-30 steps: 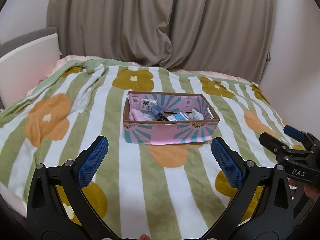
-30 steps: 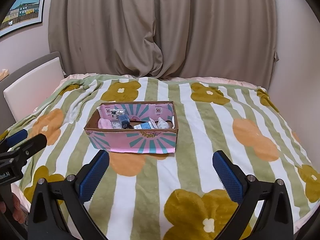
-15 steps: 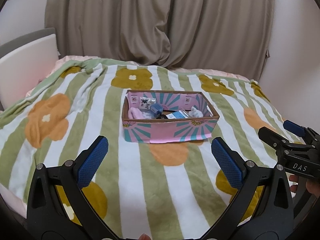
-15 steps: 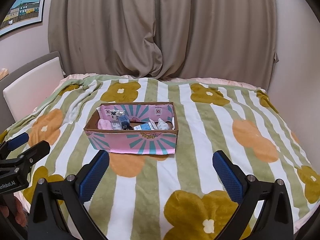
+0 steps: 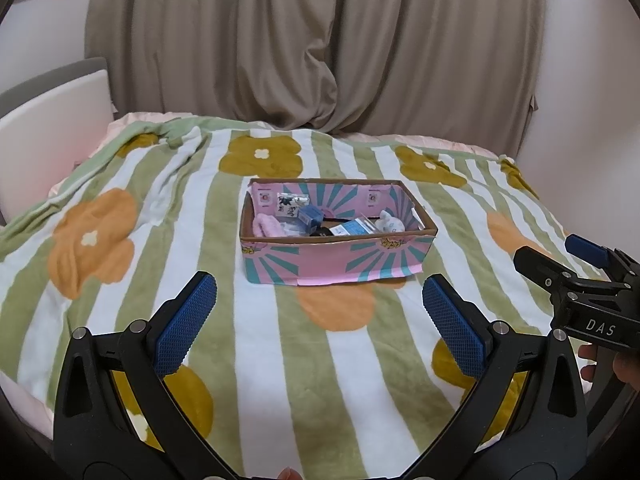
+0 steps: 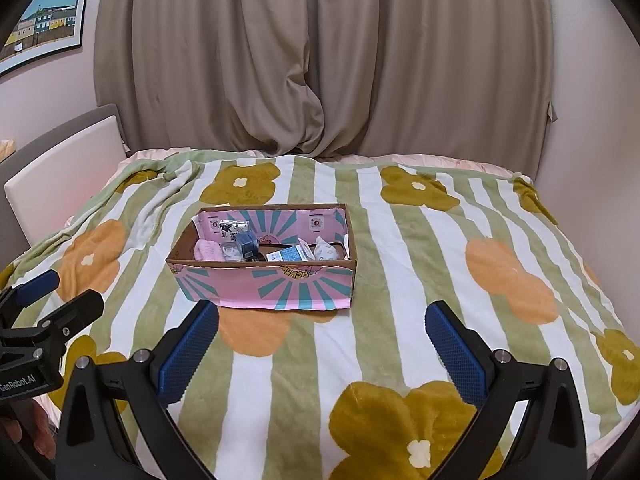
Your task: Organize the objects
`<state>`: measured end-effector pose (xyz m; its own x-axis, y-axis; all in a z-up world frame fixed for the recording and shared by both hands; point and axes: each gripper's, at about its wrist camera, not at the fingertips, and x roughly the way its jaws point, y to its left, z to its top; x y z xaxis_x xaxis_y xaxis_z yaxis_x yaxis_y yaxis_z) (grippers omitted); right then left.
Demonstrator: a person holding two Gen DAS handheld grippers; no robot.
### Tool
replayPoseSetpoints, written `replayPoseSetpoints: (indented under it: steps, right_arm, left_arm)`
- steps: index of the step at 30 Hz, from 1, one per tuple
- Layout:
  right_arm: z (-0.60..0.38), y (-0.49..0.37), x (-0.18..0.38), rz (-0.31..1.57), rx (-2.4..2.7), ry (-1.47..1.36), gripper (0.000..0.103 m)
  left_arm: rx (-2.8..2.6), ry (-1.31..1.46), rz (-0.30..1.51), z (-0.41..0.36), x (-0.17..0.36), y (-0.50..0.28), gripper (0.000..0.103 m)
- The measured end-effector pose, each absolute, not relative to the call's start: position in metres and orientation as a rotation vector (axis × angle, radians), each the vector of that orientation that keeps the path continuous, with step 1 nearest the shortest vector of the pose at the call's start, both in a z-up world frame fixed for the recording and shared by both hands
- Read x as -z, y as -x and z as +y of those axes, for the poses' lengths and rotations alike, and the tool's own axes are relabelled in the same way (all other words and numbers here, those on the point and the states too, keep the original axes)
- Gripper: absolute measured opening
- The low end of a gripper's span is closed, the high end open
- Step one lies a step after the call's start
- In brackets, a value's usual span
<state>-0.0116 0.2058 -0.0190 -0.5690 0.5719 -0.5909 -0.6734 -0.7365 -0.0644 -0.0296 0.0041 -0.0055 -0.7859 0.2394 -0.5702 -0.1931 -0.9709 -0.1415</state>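
– What's in front of me?
– My left gripper [image 5: 320,308] and right gripper [image 6: 322,330], blue knurled pads spread, empty. Between them, farther off, a rectangular pink cardboard box [image 5: 336,264] of small items rests on a plush flower-striped blanket [image 6: 440,264]; pleated taupe curtains [image 6: 320,60] behind.

The left gripper [image 5: 319,314] is black, with two thick fingers shaped like the legs of a big letter V. Each fingertip has a blue bumpy pad [image 5: 185,323] on its inner side. Round silver screws [image 5: 137,326] sit on the black arms. The right gripper [image 6: 322,342] looks the same, black with blue pads [image 6: 456,354] and silver screws. From the side, its body shows white letters, "DAS" [image 5: 600,327]. The left one, from the side, has white letters reading "GenRobot.AI" [image 6: 18,383].
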Motion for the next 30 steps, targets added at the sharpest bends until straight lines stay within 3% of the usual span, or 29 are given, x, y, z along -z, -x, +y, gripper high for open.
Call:
replayPoseSetpoints:
  steps: [30]
  right_arm:
    - [0.2083, 0.0130, 0.0197, 0.221, -2.280, 0.783, 0.103]
  left_arm:
    - [-2.789, 0.881, -0.096, 0.0011, 0.0116, 0.0285, 0.103]
